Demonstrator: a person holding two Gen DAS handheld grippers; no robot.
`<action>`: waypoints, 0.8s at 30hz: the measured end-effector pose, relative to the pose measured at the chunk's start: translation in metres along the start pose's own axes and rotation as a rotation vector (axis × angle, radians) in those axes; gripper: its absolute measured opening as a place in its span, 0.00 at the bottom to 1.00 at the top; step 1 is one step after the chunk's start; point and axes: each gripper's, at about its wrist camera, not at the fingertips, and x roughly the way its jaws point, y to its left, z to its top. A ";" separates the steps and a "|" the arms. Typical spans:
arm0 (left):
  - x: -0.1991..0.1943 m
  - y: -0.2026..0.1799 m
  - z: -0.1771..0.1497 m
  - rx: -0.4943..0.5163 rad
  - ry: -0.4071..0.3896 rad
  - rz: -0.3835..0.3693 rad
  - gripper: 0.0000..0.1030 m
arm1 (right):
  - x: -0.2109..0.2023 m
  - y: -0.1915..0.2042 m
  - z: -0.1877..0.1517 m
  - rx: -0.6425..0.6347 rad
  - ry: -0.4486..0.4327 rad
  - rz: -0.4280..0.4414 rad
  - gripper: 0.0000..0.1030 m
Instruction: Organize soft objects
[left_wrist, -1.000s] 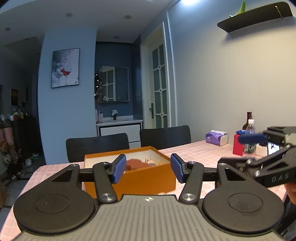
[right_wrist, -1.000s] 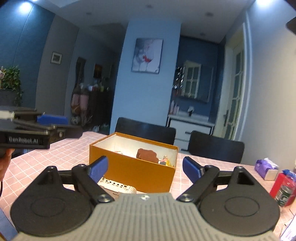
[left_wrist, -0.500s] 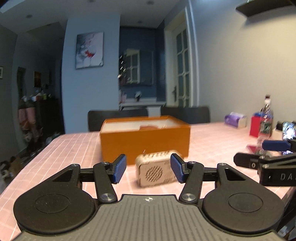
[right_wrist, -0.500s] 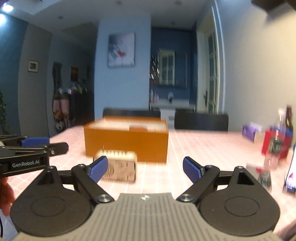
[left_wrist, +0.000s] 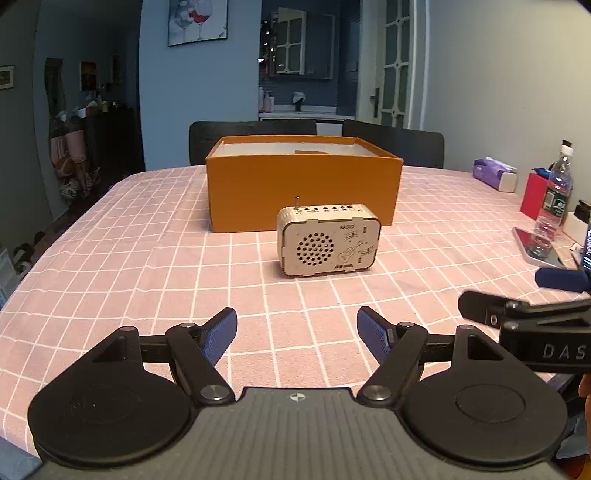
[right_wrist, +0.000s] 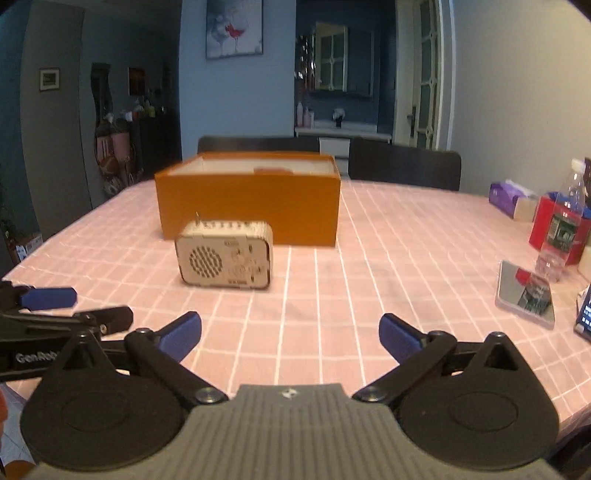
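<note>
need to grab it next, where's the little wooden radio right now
The wooden radio stands upright on the pink checked tablecloth, just in front of the orange box, ahead of both grippers and touching neither.

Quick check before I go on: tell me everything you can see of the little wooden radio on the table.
The wooden radio is a small, pale box with rounded corners, apparently laser-cut plywood. Its front shows a round speaker grille of holes, the word RADIO, engraved guitar and music notes, and small slots. A row of cut-outs runs along the top, and a thin antenna stub rises at one end. It stands upright on the pink checked tablecloth, just in front of the orange box, face toward the cameras. Nothing else touches it.
</note>
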 end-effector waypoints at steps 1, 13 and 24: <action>-0.001 0.001 -0.001 -0.003 0.003 0.006 0.85 | 0.002 -0.002 -0.001 0.011 0.013 0.003 0.97; -0.002 -0.010 0.008 0.016 -0.036 0.005 0.86 | -0.001 -0.011 0.002 0.052 -0.001 -0.019 0.97; -0.001 -0.012 0.011 0.010 -0.040 0.002 0.86 | -0.004 -0.013 0.006 0.044 -0.016 -0.031 0.97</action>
